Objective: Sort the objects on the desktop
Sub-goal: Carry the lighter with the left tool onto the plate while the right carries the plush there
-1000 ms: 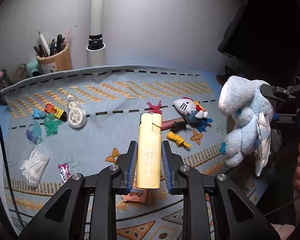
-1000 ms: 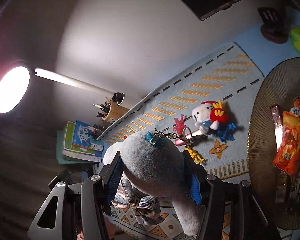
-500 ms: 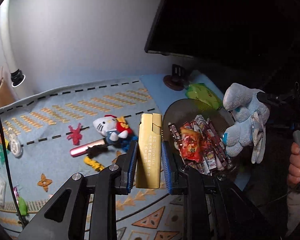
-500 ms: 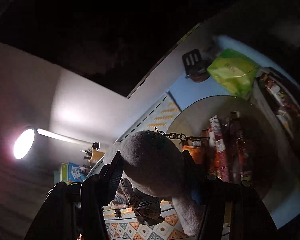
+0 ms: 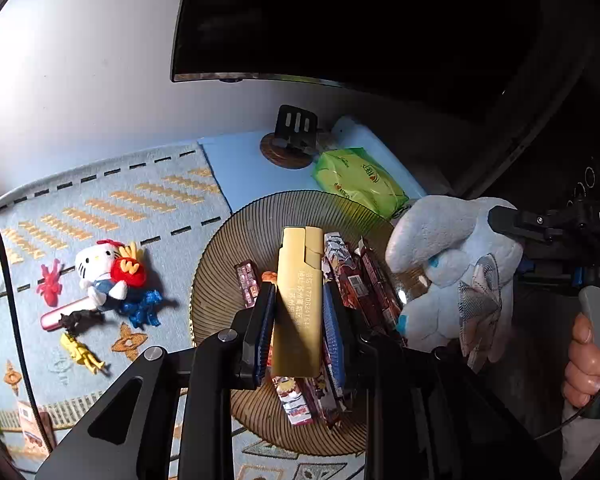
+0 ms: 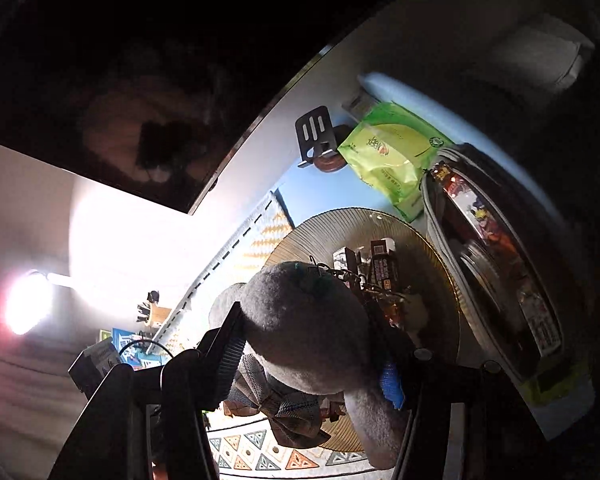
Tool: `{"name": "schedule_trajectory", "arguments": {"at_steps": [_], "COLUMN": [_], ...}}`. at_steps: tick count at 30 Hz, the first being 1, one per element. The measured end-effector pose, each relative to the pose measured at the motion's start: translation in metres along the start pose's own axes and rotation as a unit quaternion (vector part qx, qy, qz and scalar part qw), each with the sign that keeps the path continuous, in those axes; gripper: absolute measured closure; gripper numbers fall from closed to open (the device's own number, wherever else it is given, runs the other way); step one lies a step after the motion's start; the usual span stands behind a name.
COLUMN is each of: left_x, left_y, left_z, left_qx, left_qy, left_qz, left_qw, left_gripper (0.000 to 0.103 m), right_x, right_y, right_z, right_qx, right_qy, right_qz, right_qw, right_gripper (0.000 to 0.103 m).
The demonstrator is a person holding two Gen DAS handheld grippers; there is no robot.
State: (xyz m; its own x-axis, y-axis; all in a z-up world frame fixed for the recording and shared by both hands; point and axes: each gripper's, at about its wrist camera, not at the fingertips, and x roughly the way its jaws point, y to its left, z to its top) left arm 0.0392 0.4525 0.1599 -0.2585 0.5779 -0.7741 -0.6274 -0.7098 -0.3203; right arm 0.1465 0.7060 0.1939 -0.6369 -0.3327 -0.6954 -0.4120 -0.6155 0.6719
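- Left wrist view: the left gripper [image 5: 299,332] points steeply down, its jaws clenched on an upright yellow lighter [image 5: 299,300], held above a round ribbed tray [image 5: 224,272] full of snack packets [image 5: 364,284].
- At right, a hand [image 5: 588,360] holds the right gripper, which carries a pale blue plush toy [image 5: 448,276] over the tray's edge.
- On the patterned mat [image 5: 120,208] to the left lie a white cat plush [image 5: 100,272] and small plastic figures [image 5: 78,346]; a green packet [image 5: 356,180] lies behind the tray.
- Right wrist view: the right gripper [image 6: 312,344] tilts down, its jaws grasping the plush toy [image 6: 308,328], which hides much of the tray [image 6: 320,232].
- A grey pouch [image 6: 500,272] lies right of the tray.
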Motion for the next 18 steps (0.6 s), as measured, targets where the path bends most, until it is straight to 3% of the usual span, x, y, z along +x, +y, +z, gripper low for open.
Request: {"name": "schedule_trajectory", "arguments": {"at_steps": [4,5,6,10,18], "left_x": [0.005,0.007,0.009,0.008,-0.003], "left_y": [0.0,0.001,0.004,0.013,0.021], "left_z": [0.005,0.005,0.005,-0.001,-0.012], "left_qx": [-0.013,-0.022,-0.034,-0.058,-0.071], "left_qy": [0.002,0.008,0.012,0.017,0.02], "left_qz": [-0.005,-0.012,-0.014,-0.018,-0.015], "left_qw": [0.9999,0.9997,0.9992,0.998,0.9972], "left_gripper": [0.079,0.07,0.067,0.067,0.067], "right_x": [0.019,0.025,0.03,0.029,0.018], "right_y": [0.007,0.01,0.013,0.017,0.015], "right_z": [0.008,0.009,0.01,0.017,0.021], "right_qx": [-0.017,-0.022,-0.024,-0.031,-0.031], "right_qy": [0.021,0.027,0.031,0.004,0.002], "right_qz": [0.002,-0.003,-0.008,0.002,0.027], "right_qw": [1.0,0.999,0.999,1.0,0.999], "right_gripper": [0.044,0.043,0.042,0.031,0.031]}}
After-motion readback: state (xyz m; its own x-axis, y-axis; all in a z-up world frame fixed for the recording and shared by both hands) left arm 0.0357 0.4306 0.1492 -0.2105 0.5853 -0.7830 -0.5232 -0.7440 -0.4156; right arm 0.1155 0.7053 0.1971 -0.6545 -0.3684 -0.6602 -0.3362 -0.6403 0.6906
